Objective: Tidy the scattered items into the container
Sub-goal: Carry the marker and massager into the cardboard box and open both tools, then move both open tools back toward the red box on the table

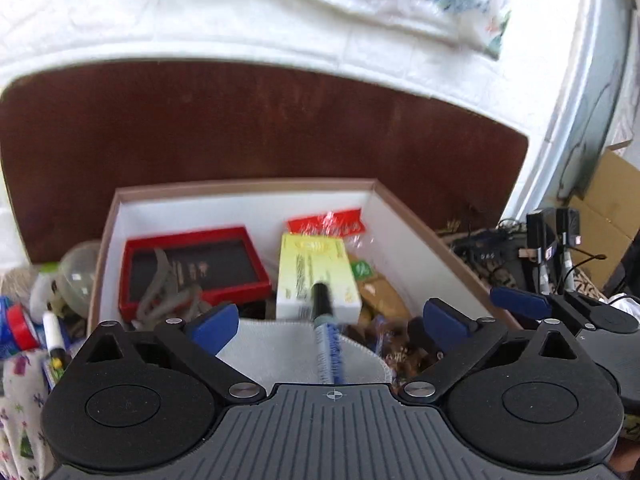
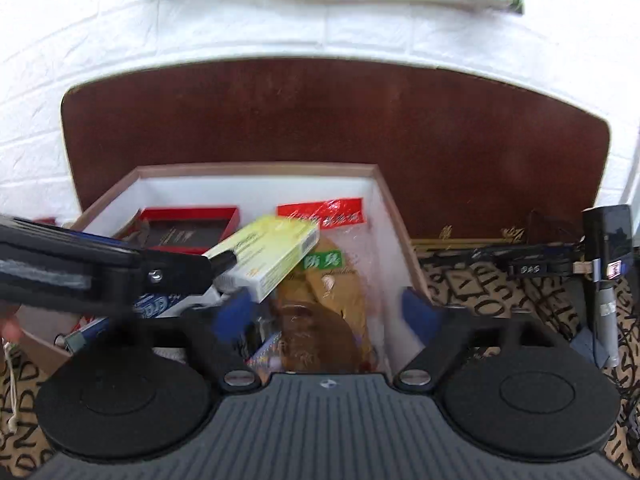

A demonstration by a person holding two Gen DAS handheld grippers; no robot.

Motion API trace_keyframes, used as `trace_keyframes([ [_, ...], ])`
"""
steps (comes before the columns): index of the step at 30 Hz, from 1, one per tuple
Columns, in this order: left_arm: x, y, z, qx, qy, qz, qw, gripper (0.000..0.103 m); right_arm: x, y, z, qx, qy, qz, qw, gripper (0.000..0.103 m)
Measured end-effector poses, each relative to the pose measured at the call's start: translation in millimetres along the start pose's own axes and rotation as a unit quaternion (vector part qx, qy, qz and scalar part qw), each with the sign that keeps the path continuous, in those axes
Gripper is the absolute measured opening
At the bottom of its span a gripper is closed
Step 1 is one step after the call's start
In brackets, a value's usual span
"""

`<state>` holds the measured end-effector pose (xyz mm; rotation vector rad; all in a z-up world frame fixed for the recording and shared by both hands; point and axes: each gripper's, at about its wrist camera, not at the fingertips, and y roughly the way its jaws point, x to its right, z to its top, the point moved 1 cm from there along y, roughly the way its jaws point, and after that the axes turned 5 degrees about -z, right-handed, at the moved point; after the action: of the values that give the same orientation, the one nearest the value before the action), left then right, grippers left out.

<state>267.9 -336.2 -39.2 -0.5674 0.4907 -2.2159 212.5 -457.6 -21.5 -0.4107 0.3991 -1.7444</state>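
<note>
Box is filling up, some clutter still outside

Left of the box (image 1: 105,240), a white marker (image 1: 53,334), a red-capped bottle (image 1: 20,326) and a clear ball (image 1: 78,280) still sit loose. Inside already: red tray (image 1: 192,268), yellow carton (image 1: 316,276), snack bags (image 2: 324,264). Left gripper (image 1: 332,320) has jaws wide open, a pen (image 1: 326,332) lying free between them over the box. Right gripper (image 2: 328,312) is open too, holding nothing.

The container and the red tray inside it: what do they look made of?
The container looks like rigid cardboard: thin brown edges, matte white lining, crisp folded corners. The red tray seems to be card or plastic with a dark, velvety insert; blur leaves that open.
</note>
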Motion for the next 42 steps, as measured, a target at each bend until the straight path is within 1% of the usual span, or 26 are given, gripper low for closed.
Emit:
trace_keyframes([
  [3, -0.1, -4.0, -0.6, -0.006, -0.01, -0.014, 0.9998, 0.103, 1.2, -5.2, 0.0, 0.002, 0.009, 0.006, 1.0, 0.096],
  [8, 3.0, -10.3, -5.3, -0.012, -0.014, -0.016, 0.9997, 0.103, -3.0, -12.3, 0.0, -0.002, 0.015, 0.025, 1.0, 0.096],
  [12, 5.2, -20.0, -8.1, -0.011, -0.011, -0.015, 0.9998, 0.103, -9.0, -19.9, 0.6, -0.008, 0.006, 0.026, 1.0, 0.096],
  [16, 5.1, -34.8, -11.4, -0.002, -0.015, -0.016, 0.9997, 0.103, -14.3, -28.9, 3.1, -0.014, 0.01, 0.031, 0.999, 0.096],
  [20, 2.6, -64.9, -22.7, 0.025, -0.031, -0.014, 0.9991, 0.103, -23.5, -46.0, 5.3, -0.01, 0.011, 0.041, 0.999, 0.097],
  [24, -8.8, -106.1, -47.9, 0.062, -0.057, 0.004, 0.9965, 0.103, -39.5, -74.4, 0.9, 0.003, 0.014, 0.068, 0.998, 0.098],
  [27, -25.3, -133.8, -73.3, 0.061, -0.095, 0.008, 0.9936, 0.103, -59.8, -97.0, -10.2, 0.01, 0.007, 0.095, 0.995, 0.098],
  [30, -44.3, -158.8, -103.0, 0.052, -0.125, 0.026, 0.9904, 0.103, -87.2, -116.1, -27.6, 0.007, -0.007, 0.12, 0.993, 0.098],
  [33, -61.9, -185.4, -132.2, 0.043, -0.129, 0.056, 0.9891, 0.103, -120.6, -128.8, -48.6, -0.007, -0.024, 0.145, 0.989, 0.098],
  [36, -84.7, -212.4, -158.9, 0.033, -0.142, 0.083, 0.9858, 0.103, -155.4, -134.4, -70.0, -0.03, -0.036, 0.174, 0.984, 0.098],
  [39, -108.5, -240.1, -176.4, 0.033, -0.159, 0.107, 0.9809, 0.103, -186.9, -135.6, -86.2, -0.048, -0.04, 0.194, 0.979, 0.098],
  [42, -130.2, -263.6, -186.5, 0.045, -0.166, 0.137, 0.9755, 0.103, -214.5, -134.6, -93.6, -0.06, -0.041, 0.208, 0.975, 0.098],
])
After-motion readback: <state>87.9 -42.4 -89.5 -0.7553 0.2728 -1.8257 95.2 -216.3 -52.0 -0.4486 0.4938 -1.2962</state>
